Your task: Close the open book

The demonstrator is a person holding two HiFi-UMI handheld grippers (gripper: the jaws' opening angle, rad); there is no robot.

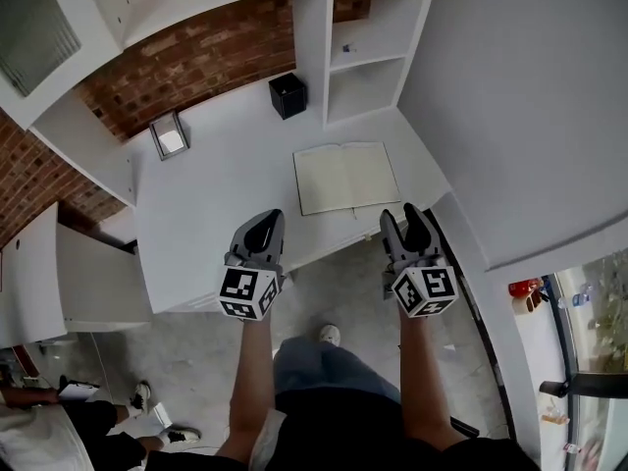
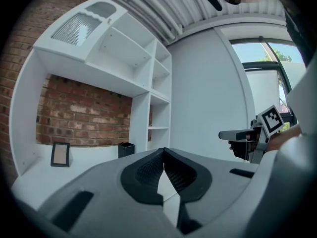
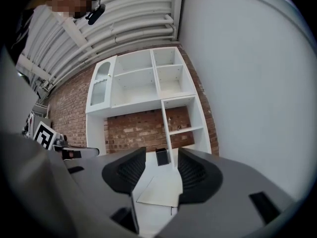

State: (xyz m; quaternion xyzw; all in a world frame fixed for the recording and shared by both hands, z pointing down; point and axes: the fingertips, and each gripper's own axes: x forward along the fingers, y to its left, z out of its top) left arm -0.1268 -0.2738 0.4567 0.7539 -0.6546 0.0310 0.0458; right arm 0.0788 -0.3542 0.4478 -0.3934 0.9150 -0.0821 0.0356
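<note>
A white bench (image 1: pixel 216 194) sits in the middle of the head view against a red brick wall (image 1: pixel 196 62) at the upper left, with white open shelves (image 1: pixel 365 42) rising at top centre and a plain white wall (image 1: pixel 510 96) filling the right side. Grey speckled floor (image 1: pixel 334 283) spreads across the lower middle. In the left gripper view a window (image 2: pixel 265 66) at the upper right lets in daylight, and a white ribbed ceiling (image 2: pixel 163 4) runs across the top.

No text, number or brand can be read; only square black-and-white markers (image 1: pixel 244 293) on the left tool (image 1: pixel 263 226) and right tool (image 1: pixel 403 219).
</note>
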